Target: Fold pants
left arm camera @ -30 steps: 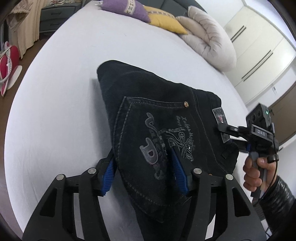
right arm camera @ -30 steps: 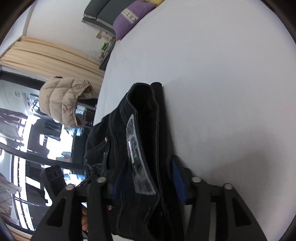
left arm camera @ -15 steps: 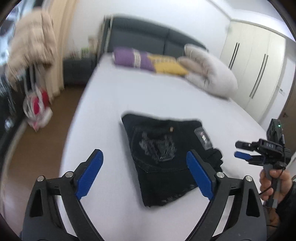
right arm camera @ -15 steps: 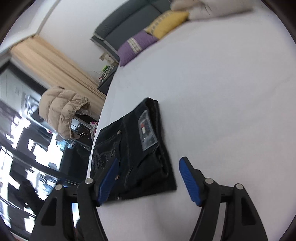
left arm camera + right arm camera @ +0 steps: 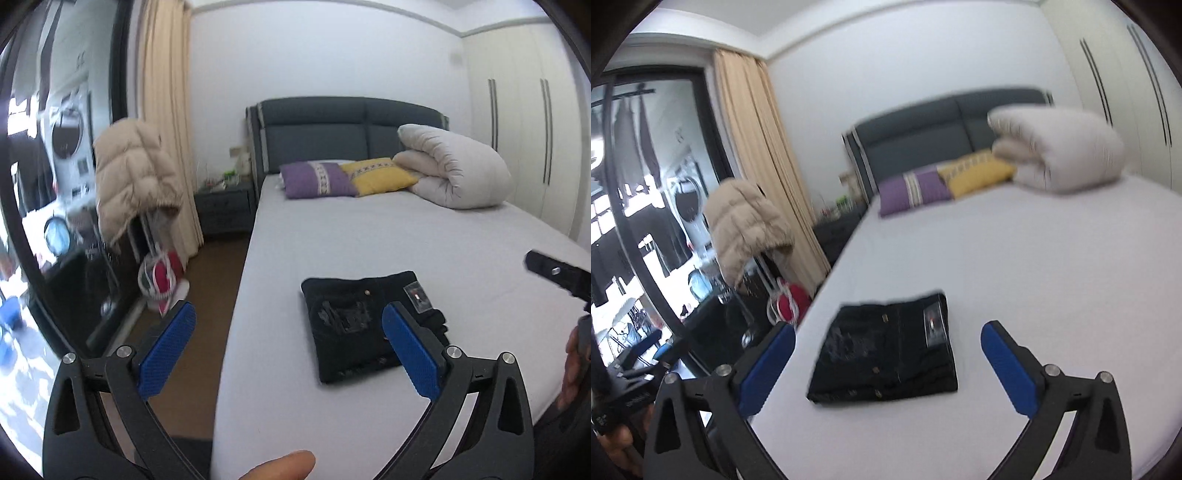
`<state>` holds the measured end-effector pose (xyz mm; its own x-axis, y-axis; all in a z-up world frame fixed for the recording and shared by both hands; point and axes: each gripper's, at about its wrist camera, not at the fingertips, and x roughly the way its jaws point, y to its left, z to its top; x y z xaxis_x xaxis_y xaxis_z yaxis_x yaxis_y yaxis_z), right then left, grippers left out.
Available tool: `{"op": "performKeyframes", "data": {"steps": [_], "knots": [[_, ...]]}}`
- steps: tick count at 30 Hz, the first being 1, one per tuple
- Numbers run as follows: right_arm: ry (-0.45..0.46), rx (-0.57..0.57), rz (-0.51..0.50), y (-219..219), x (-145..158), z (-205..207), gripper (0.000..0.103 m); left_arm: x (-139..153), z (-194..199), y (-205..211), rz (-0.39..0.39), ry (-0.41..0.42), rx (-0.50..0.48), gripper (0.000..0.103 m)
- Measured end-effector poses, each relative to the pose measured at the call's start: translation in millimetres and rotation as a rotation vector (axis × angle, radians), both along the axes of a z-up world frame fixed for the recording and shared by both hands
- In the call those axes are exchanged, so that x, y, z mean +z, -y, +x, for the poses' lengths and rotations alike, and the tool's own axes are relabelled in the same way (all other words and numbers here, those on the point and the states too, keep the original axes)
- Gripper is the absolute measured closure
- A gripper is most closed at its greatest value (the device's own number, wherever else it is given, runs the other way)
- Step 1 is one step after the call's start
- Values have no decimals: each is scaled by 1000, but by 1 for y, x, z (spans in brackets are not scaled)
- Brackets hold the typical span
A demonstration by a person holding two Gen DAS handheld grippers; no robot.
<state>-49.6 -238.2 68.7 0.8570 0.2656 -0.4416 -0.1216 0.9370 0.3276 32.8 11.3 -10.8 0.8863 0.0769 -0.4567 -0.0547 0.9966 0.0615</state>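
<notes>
Both grippers have let go and drawn back: the left gripper and right gripper now hang released, jaws spread wide, above the near edge of the bed. The pants lie alone as a compact folded rectangle near the bed's left side, so the folding looks finished.

Pants lie folded on the bed near its foot, toward the left edge; pillows and a rolled duvet sit behind, at the headboard.
</notes>
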Motion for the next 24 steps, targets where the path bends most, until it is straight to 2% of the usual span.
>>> {"op": "performKeyframes", "data": {"steps": [4,7,11,16,19,24], "knots": [[70,-68,-51,1,29,-24,0,14,-14,5,-39,-36,13,0],[45,-110,-78,2,43,-35,0,17,-20,7,-81,-77,-6,0],[6,-110,-109,-4,49,-43,0,7,-7,14,-95,-147,-13,0],[-104,-107,-193,-22,32,-37,0,-17,13,20,-106,-227,6,0],[-148,-74,-208,-35,18,-31,0,-32,31,16,-119,-261,11,0],[-172,-54,-248,-47,7,-22,0,-53,58,12,-133,-297,12,0]]}}
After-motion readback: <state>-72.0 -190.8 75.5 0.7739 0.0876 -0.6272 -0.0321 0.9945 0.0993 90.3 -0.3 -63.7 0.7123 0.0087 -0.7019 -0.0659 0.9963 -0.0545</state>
